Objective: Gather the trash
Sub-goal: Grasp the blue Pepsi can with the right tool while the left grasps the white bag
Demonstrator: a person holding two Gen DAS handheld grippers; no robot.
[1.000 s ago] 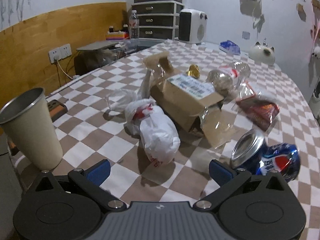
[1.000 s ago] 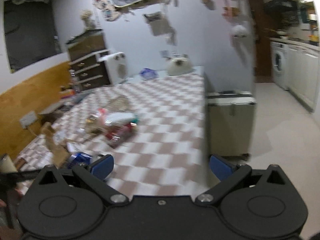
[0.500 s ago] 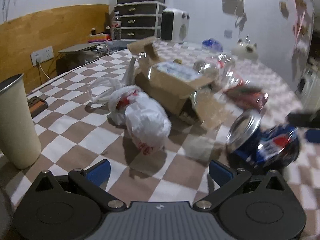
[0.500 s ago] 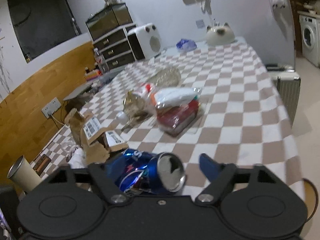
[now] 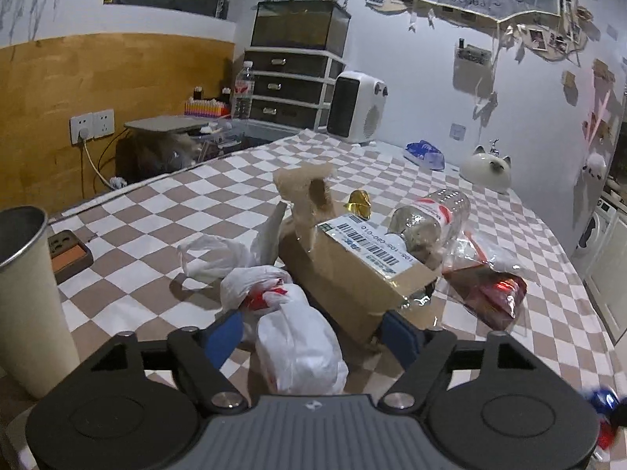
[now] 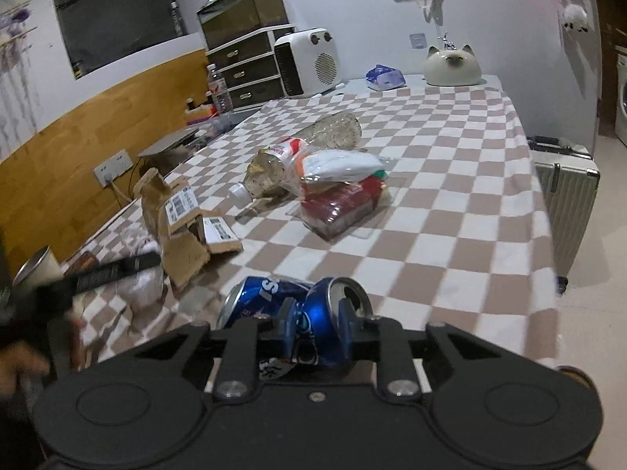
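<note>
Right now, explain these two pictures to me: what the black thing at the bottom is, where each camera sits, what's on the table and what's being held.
No robot here: a person holds a hand-held two-finger gripper in each hand, each with a camera looking along its fingers. The black shape at the bottom is the gripper itself.

Left wrist view: the left gripper is closing around a white plastic bag, its pads not yet pressing. Beyond lie a torn cardboard box, a clear plastic bottle and a red wrapper. A metal cup stands at left.

Right wrist view: the right gripper is shut on a crushed blue soda can at the near edge of the checkered tablecloth.
</note>
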